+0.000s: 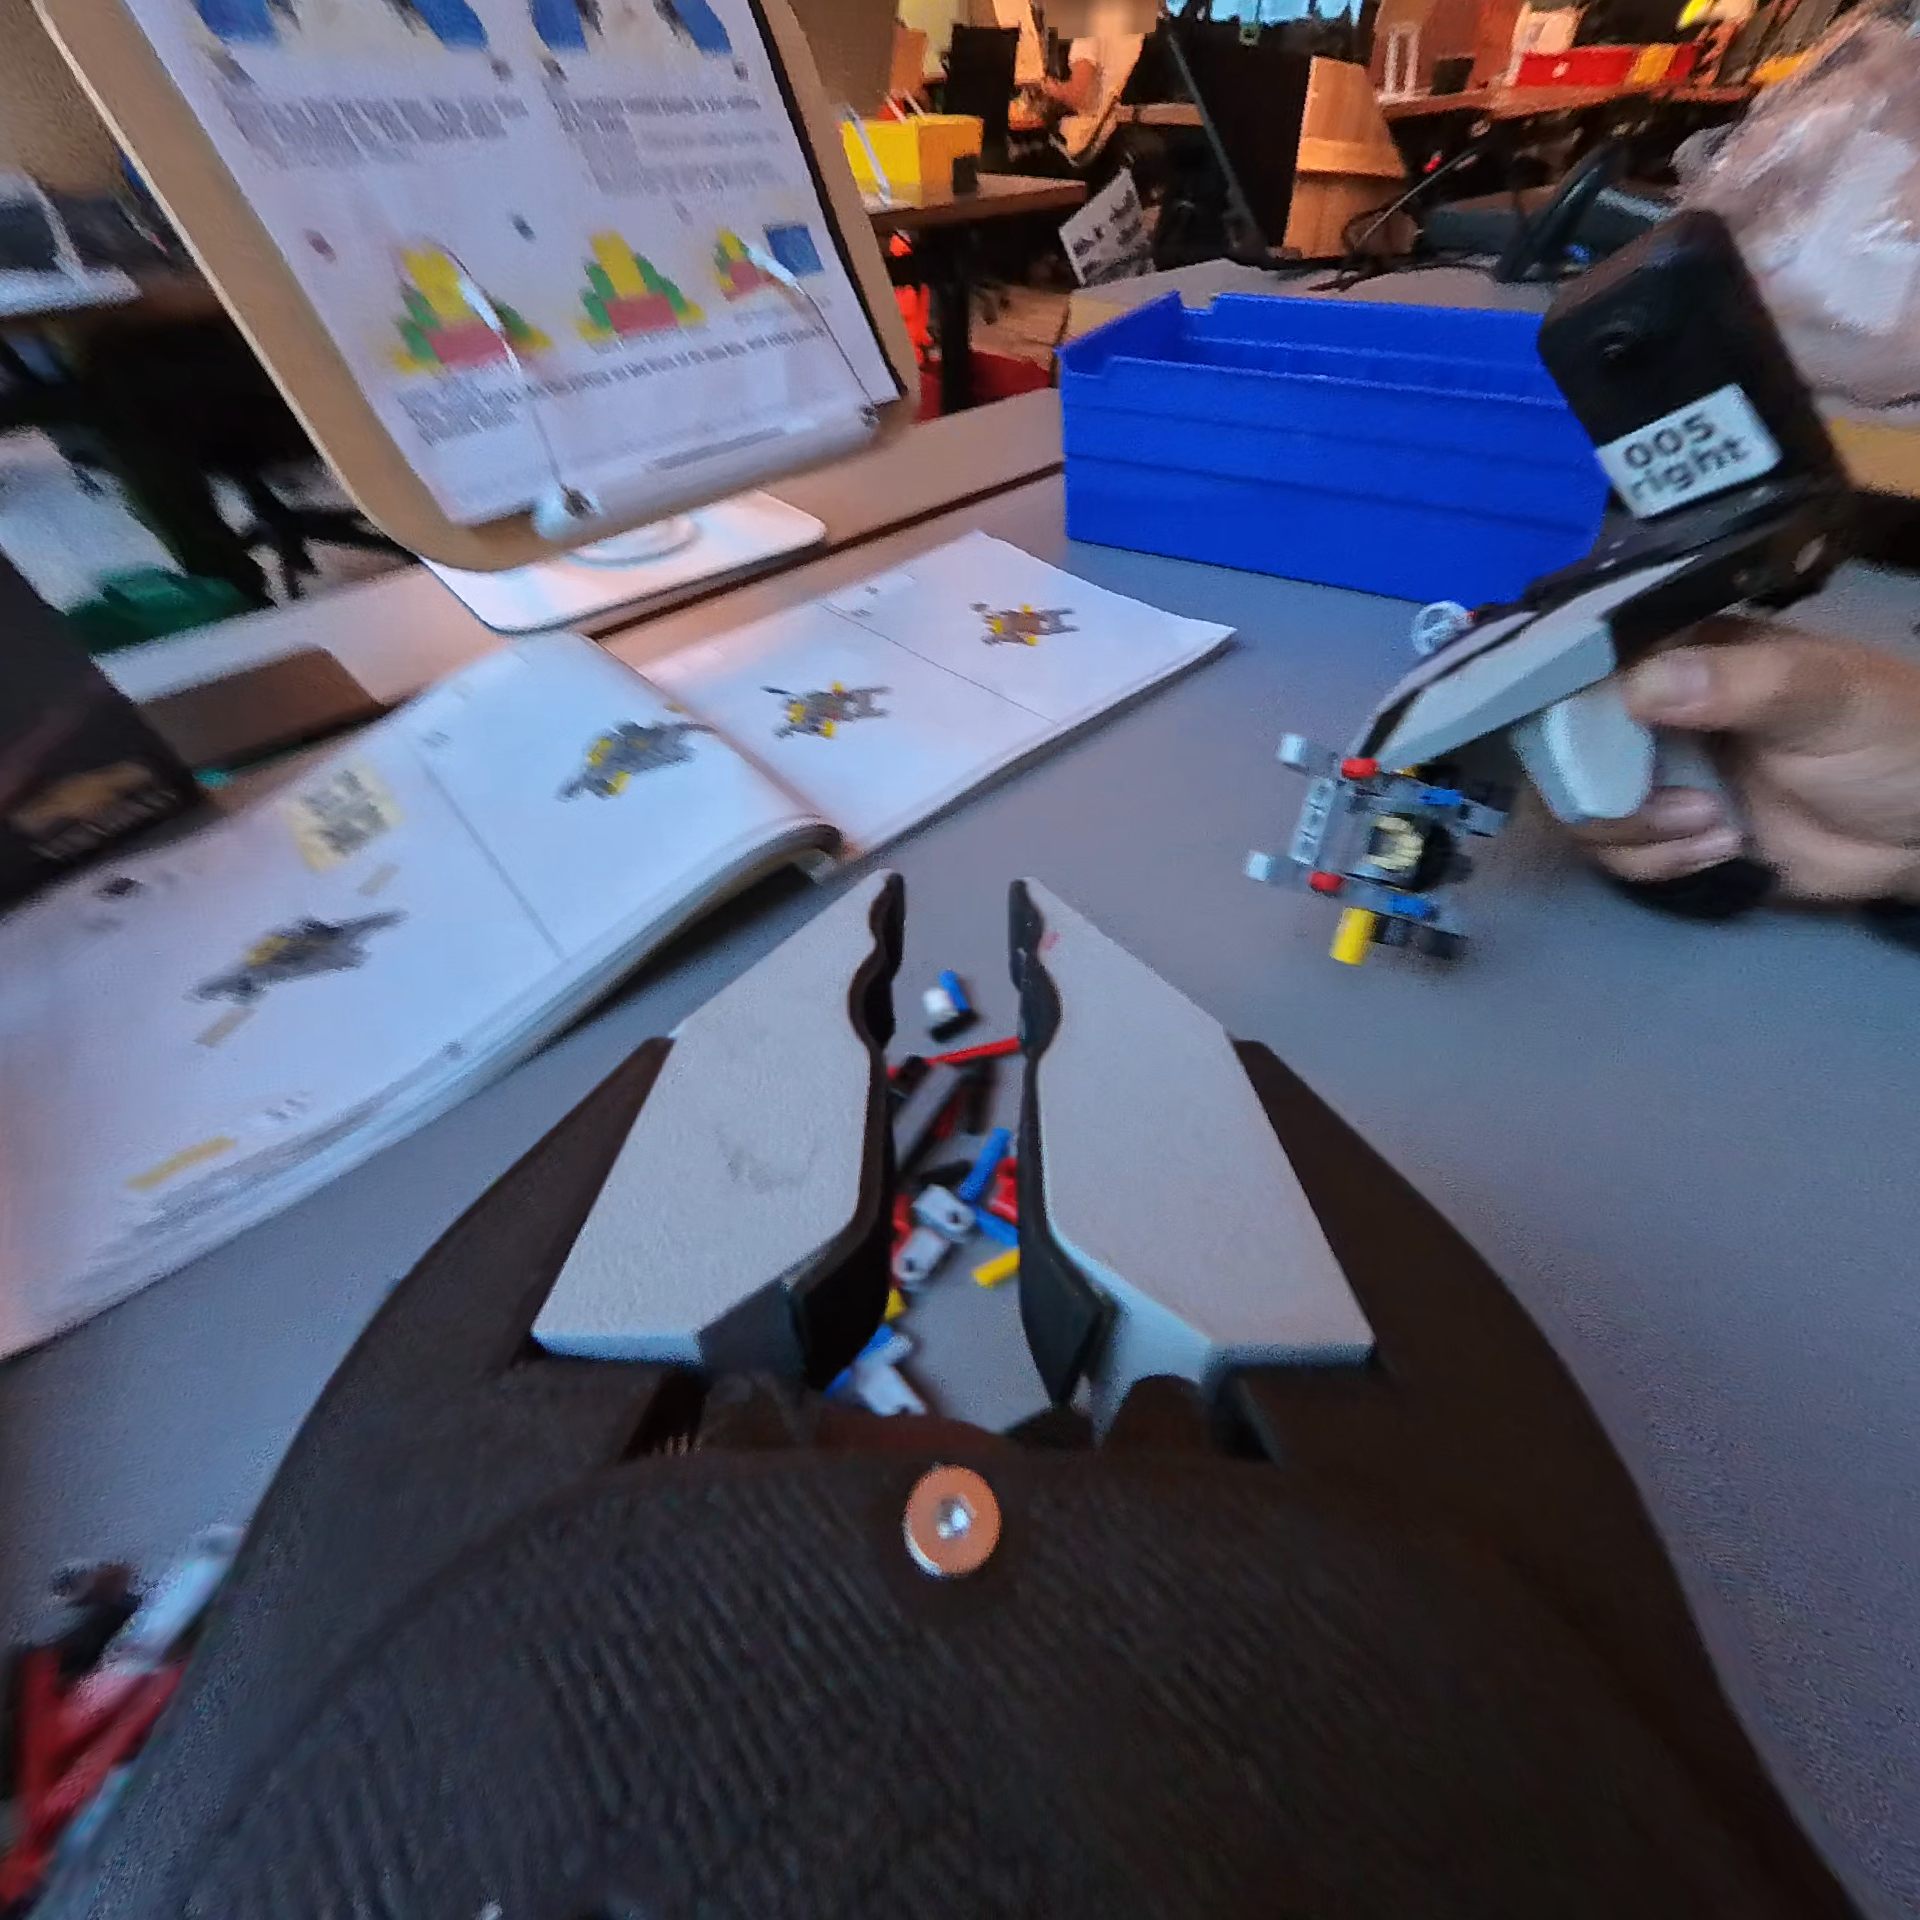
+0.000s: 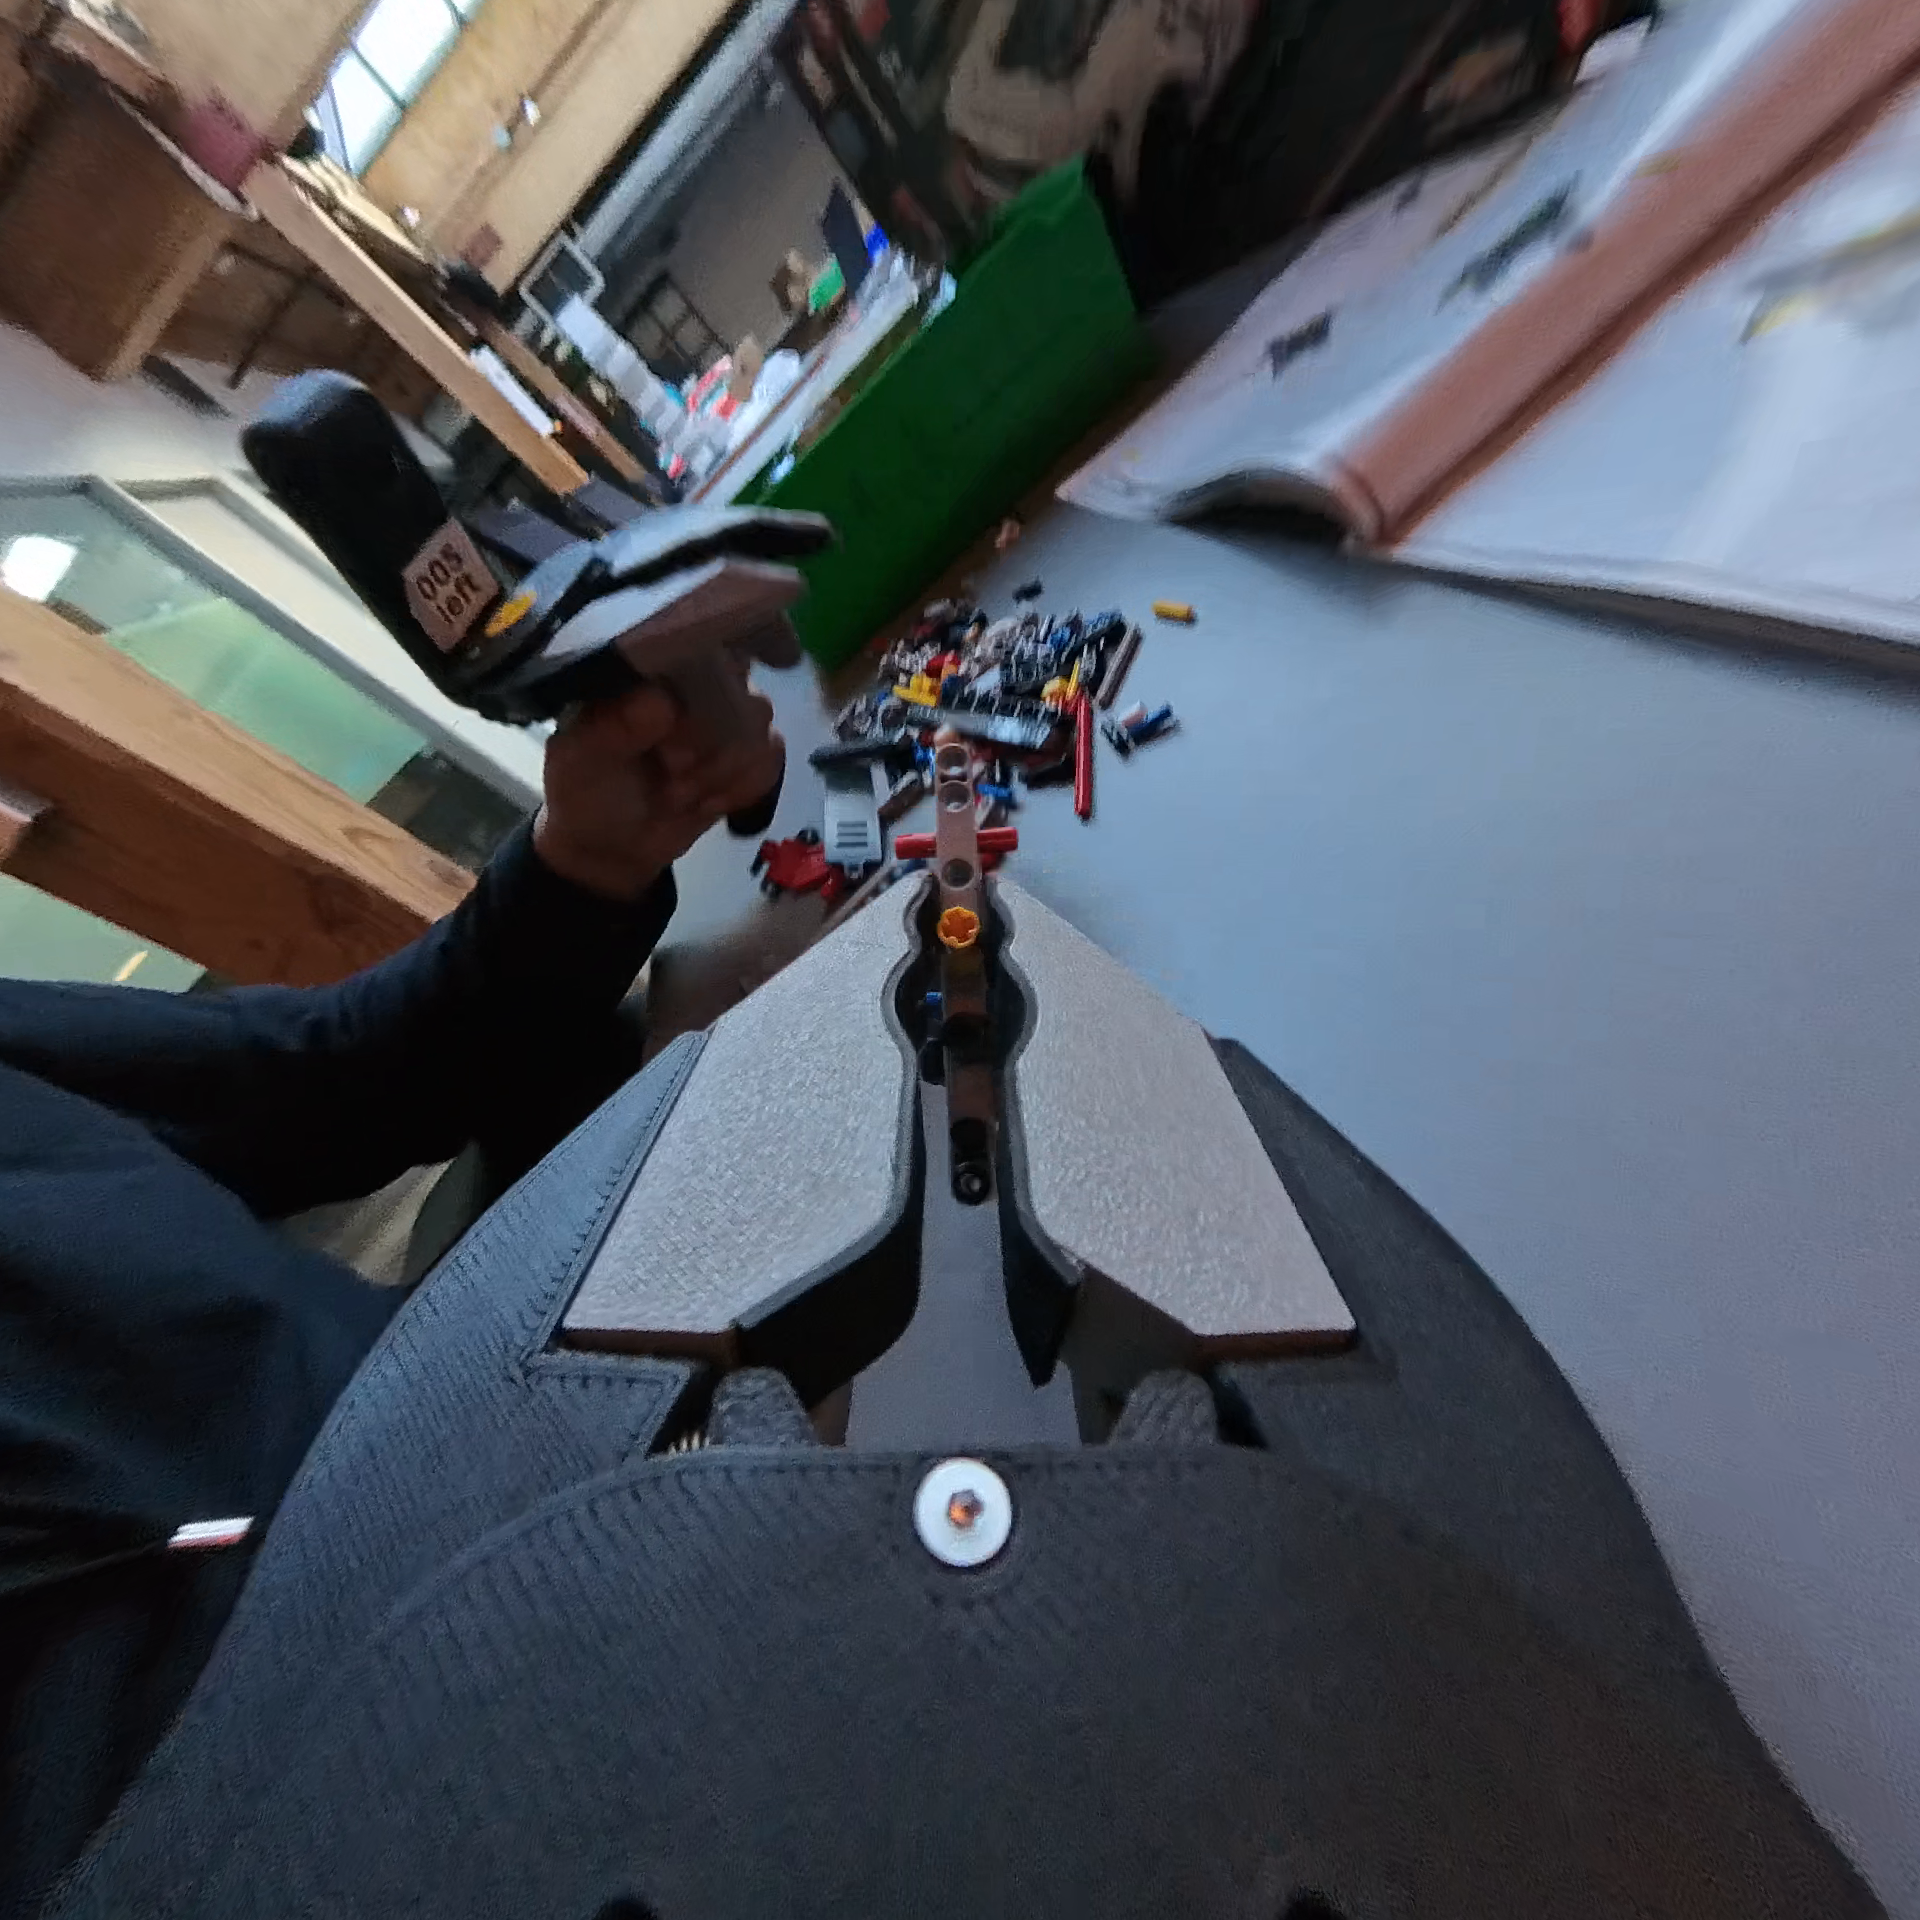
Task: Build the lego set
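Your left gripper point(image 1: 956, 904) hangs above the grey table point(image 1: 1455, 1195) with its jaws a narrow gap apart and nothing between the pads. Below it, seen through that gap, lies a heap of small building pieces point(image 1: 951, 1174) in red, blue, yellow, grey and black; a short blue-and-white piece point(image 1: 948, 1000) sits at the far fringe of the heap, apart from both fingertips.

Your right gripper point(image 2: 958, 894) has its jaws closed on a partly built model point(image 2: 954, 831): a grey beam with holes runs out between the fingertips, a red pin crosses it just beyond them, and a yellow pin sits right at the tips, with both pads pressed against the beam's sides. In the left wrist view the same model point(image 1: 1361, 842) hangs from the right gripper's tips point(image 1: 1371, 743) over the table's right part, showing grey frame, red and blue pins and a yellow peg at the bottom.

An open instruction booklet point(image 1: 582, 831) lies along the table's left and far side. Behind it stands a screen point(image 1: 499, 260) showing coloured brick pictures. A blue bin point(image 1: 1320, 457) rests at the far right edge, a green bin point(image 2: 966, 416) at the far left.
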The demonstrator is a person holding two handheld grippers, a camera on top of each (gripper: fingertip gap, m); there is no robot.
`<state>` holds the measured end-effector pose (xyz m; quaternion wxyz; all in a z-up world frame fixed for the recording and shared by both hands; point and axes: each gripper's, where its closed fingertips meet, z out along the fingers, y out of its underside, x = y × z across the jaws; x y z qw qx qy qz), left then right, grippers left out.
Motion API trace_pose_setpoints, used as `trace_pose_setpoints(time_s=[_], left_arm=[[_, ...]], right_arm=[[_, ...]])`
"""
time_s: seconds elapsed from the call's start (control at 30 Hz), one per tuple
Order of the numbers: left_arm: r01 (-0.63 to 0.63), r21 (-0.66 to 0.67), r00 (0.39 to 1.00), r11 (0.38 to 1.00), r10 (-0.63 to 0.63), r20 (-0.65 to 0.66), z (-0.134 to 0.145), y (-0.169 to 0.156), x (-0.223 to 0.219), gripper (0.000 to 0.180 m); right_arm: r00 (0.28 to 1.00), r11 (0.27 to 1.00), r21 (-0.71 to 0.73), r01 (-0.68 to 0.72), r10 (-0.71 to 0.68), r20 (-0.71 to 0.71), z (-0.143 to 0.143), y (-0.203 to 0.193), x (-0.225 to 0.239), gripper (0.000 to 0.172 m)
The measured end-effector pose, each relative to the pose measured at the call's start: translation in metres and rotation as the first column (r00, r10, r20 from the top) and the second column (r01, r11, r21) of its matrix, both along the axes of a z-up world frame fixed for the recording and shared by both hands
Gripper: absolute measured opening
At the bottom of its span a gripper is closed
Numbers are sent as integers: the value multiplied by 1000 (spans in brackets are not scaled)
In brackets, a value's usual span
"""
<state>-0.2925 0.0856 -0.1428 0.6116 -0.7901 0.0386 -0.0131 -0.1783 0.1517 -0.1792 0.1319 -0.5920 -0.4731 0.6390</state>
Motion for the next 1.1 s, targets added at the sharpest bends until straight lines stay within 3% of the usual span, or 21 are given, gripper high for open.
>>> trace_pose_setpoints(time_s=[0.1, 0.17, 0.4, 0.57, 0.67, 0.73, 0.97, 1.1], left_arm=[[-62, 75, 966, 995, 79, -246, 6, 7, -20, 0], [-97, 125, 932, 987, 134, -336, 8, 15, -28, 0], [-229, 207, 883, 951, 292, -367, 3, 18, -64, 0], [-217, 240, 934, 946, 273, -232, 7, 14, -68, 0], [-200, 357, 925, 913, 296, -238, 28, 6, -62, 0], [-173, 390, 924, 905, 286, -254, 34, 4, -55, 0], [-155, 351, 902, 924, 277, -332, 24, 9, -48, 0], [-160, 337, 902, 928, 277, -332, 22, 8, -49, 0]], right_arm=[[991, 998, -54, -26, 33, 129, -18, -4, -8, 4], [988, 996, -75, -44, 54, 147, -21, -6, -14, 4], [989, 995, -79, -69, 79, 127, -20, -7, -25, 4], [990, 983, -168, -80, 99, 105, -16, -4, -24, 7], [991, 983, -135, -124, 131, 37, -7, -9, -20, 8], [990, 985, -108, -136, 139, 22, -5, -12, -19, 18], [996, 995, -41, -89, 88, -8, -1, -6, -19, 27], [999, 998, 68, -21, 23, -39, 3, 3, -17, 31]])
